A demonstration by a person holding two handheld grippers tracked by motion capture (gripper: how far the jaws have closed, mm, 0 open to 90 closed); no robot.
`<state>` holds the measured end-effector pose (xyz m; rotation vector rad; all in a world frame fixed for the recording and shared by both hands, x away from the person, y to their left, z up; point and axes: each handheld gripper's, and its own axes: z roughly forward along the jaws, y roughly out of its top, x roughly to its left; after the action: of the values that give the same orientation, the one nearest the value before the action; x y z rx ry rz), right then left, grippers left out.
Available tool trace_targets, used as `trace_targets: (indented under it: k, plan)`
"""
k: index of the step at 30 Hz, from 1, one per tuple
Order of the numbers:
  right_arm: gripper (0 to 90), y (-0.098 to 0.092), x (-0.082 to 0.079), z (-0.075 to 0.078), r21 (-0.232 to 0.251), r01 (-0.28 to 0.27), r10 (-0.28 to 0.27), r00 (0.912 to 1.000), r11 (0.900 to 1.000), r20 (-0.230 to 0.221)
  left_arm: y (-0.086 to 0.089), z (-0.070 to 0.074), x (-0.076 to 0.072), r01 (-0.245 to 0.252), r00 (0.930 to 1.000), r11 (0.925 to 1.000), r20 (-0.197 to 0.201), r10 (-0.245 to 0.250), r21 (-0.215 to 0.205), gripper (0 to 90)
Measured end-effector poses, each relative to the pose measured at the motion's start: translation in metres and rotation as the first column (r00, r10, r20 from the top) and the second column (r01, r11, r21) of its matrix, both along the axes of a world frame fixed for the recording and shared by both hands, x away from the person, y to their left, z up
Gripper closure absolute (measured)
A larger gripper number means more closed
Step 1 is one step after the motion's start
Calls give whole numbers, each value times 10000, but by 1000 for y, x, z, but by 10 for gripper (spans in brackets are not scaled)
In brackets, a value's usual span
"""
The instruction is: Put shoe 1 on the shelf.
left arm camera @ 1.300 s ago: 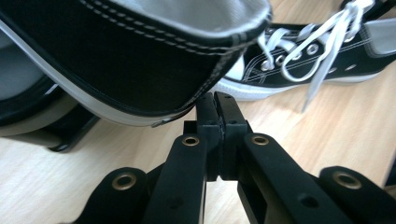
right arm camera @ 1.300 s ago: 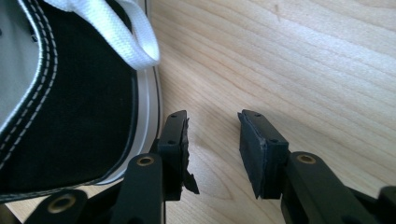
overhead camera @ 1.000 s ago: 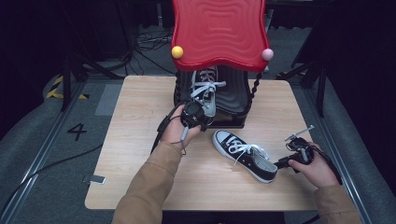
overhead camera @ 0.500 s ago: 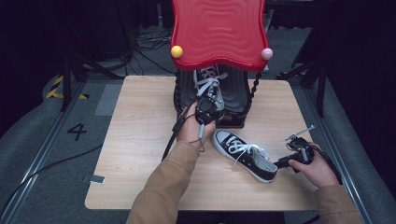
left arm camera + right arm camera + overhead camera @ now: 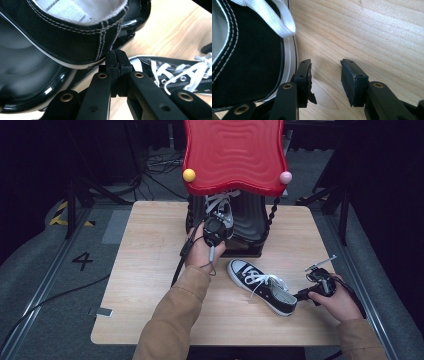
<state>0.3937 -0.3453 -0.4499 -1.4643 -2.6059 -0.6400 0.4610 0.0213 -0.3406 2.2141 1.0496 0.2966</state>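
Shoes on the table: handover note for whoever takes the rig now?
Left gripper: jaws shut, tips at the heel of the black canvas sneaker on the black stand; whether it pinches the fabric is unclear.
Right gripper: open, resting on the wooden table beside the heel of the second black sneaker with white laces.
Done: one shoe on the black stand.
Left: second shoe lies on the table.
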Motion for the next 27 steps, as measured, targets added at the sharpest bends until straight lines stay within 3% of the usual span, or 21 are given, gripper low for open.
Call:
trace_targets:
  k: [3, 5, 14, 16, 19, 21, 24, 27]
  plan:
    - [604, 0, 0, 0, -40, -18, 18, 10000, 10000, 26, 1, 1, 2, -325, 9994, 9994, 116, 324, 73, 900]
    - [605, -1, 0, 1, -47, 15, -15, 10000, 10000, 52, 2, -1, 6, -319, 9993, 9994, -191, 317, -148, 900]
    - [602, 1, 0, 0, -69, -84, 85, 9999, 9999, 57, -22, -2, 8, -109, 9996, 9995, 270, 102, 286, 900]
    - [601, 1, 0, 0, -45, -87, 88, 9999, 10000, 90, -18, 0, 8, -108, 9997, 9993, 244, 99, 370, 900]
    - [602, -1, -1, 0, 40, 56, -56, 10000, 10000, 61, -5, -2, 8, -452, 9990, 9984, 29, 451, 349, 900]
    - [600, -2, -1, 0, 6, 39, -39, 10000, 10000, 71, 2, -4, 8, -747, 9972, 9958, 91, 743, 531, 900]
    - [599, -1, -2, 0, -52, 46, -46, 10000, 10000, 78, 7, -5, 11, -657, 9977, 9978, -170, 658, 44, 900]
    - [599, 0, -2, 0, -57, 74, -74, 9999, 10000, 87, 3, -4, 13, -612, 9980, 9975, -158, 618, 367, 900]
